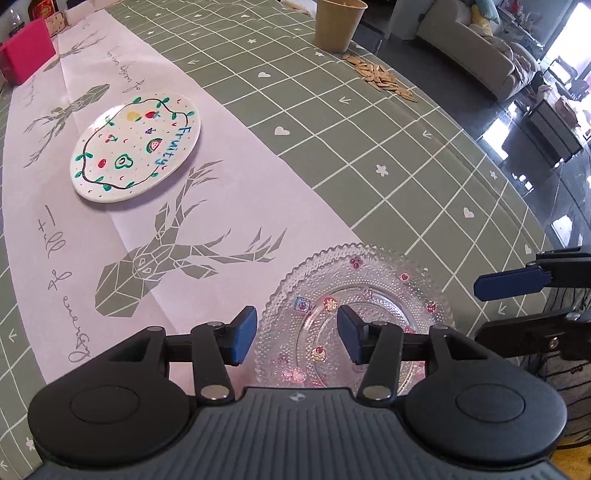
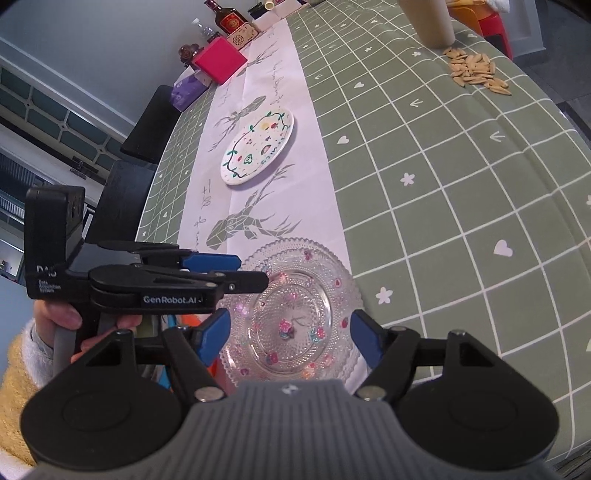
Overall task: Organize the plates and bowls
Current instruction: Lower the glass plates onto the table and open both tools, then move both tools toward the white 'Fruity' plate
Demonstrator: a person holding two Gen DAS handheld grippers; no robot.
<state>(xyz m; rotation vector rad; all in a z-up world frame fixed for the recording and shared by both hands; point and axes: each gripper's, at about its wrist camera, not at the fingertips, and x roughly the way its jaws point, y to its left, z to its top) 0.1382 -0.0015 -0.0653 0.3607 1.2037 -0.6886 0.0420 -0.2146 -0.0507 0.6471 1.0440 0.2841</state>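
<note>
A clear beaded glass plate point(image 1: 373, 273) point(image 2: 291, 295) with small flower decals lies near the table's front edge, half on the white deer-print runner point(image 1: 177, 236). My left gripper point(image 1: 297, 325) point(image 2: 251, 271) hangs open over the plate's left rim, with one fingertip outside the rim and the other over the plate's inner ring. My right gripper point(image 2: 290, 325) point(image 1: 495, 310) is open too; its blue pads stand either side of the plate's near half without touching it. Further along the runner sits a white plate point(image 1: 136, 147) point(image 2: 258, 147) painted with fruit and the word "Fruity".
A brown paper cup point(image 1: 338, 24) and a pile of seeds point(image 1: 380, 75) point(image 2: 476, 72) sit at the far right of the green checked tablecloth. A pink box point(image 1: 27, 61) point(image 2: 219, 59), bottles point(image 2: 229, 18) and a dark chair point(image 2: 147, 129) line the far left. The table edge curves off on the right.
</note>
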